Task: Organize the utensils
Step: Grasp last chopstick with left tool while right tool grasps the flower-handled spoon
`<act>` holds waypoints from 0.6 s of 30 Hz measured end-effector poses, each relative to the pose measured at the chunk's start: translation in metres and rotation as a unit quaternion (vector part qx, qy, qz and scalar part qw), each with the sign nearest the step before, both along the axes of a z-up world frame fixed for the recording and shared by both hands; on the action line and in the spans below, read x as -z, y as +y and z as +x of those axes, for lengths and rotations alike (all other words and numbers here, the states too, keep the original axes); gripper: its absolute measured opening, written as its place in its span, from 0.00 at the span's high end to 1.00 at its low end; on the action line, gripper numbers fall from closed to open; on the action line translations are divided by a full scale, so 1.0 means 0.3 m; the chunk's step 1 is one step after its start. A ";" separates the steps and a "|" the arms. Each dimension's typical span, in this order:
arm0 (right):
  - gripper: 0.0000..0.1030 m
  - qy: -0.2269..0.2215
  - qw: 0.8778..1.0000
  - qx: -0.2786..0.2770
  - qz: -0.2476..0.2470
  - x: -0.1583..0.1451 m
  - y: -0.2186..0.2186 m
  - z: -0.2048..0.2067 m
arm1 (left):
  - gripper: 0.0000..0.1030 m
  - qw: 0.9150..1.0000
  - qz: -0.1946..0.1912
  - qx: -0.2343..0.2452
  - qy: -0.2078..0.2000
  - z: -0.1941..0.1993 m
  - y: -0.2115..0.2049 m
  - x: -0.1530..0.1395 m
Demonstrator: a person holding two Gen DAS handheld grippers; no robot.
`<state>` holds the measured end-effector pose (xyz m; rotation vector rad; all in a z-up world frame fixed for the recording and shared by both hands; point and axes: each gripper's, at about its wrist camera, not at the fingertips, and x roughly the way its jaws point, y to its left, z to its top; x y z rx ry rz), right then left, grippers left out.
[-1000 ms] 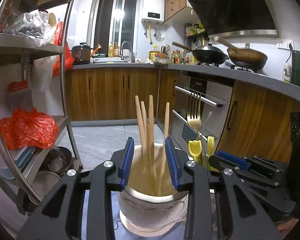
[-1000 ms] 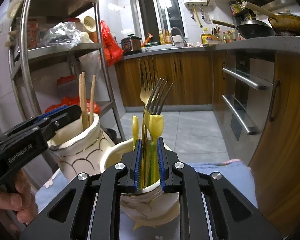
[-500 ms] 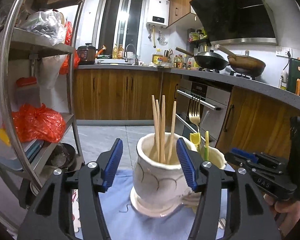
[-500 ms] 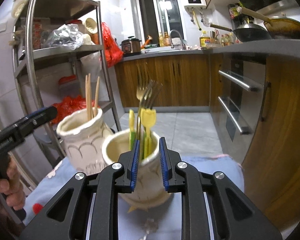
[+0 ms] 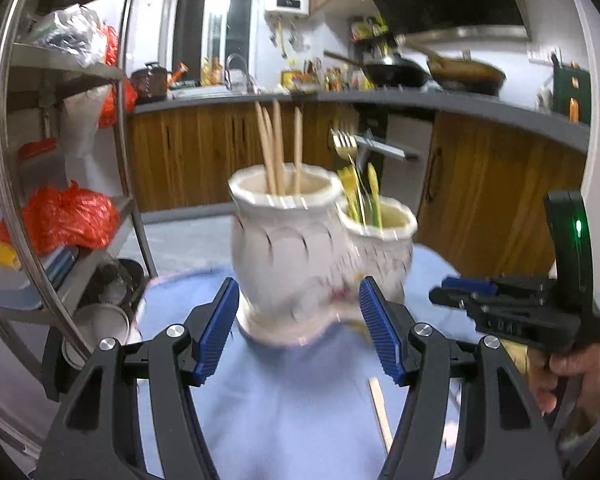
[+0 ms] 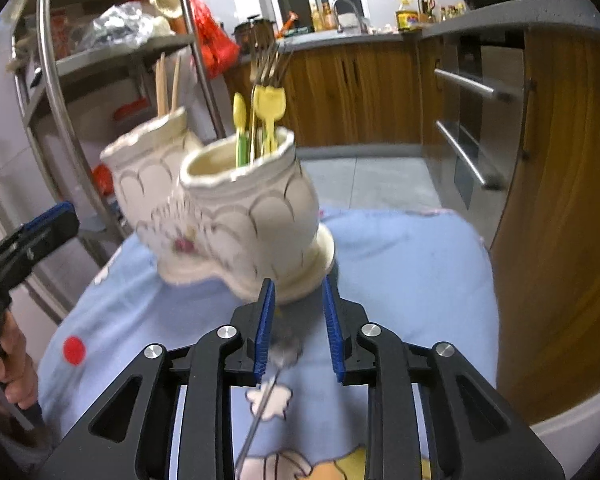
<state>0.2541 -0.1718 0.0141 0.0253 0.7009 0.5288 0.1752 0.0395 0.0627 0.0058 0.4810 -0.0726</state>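
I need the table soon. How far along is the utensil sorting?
Chopsticks stand in one vase; forks in the other. Both grippers, left and right, are open, empty. A loose chopstick and metal utensil remain on the cloth.

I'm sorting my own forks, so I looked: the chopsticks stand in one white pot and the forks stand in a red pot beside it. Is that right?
Almost. The chopsticks do stand in one white pot, but the forks stand in a second white pot beside it, not a red one. The right wrist view shows it best.
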 end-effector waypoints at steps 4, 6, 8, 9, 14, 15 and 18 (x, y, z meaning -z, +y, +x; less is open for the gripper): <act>0.74 0.012 1.000 -0.005 -0.011 0.026 0.000 -0.018 | 0.40 1.000 0.012 0.011 0.024 -0.029 -0.027 0.053; 0.74 0.018 1.000 -0.007 -0.014 0.038 -0.001 -0.032 | 0.40 0.999 0.020 0.018 0.035 -0.049 -0.042 0.074; 0.74 0.022 1.000 -0.009 -0.018 0.048 -0.005 -0.044 | 0.40 0.998 0.024 0.026 0.047 -0.064 -0.048 0.094; 0.74 0.024 0.999 -0.011 -0.018 0.050 -0.006 -0.049 | 0.40 0.998 0.024 0.032 0.056 -0.070 -0.054 0.105; 0.74 0.037 0.999 -0.020 -0.018 0.059 -0.013 -0.084 | 0.40 0.991 0.036 0.063 0.110 -0.093 -0.100 0.173; 0.74 0.040 0.999 -0.021 -0.018 0.062 -0.012 -0.090 | 0.40 0.989 0.041 0.070 0.122 -0.096 -0.111 0.188; 0.74 0.044 0.999 -0.024 -0.020 0.065 -0.013 -0.098 | 0.40 0.984 0.054 0.086 0.147 -0.106 -0.140 0.226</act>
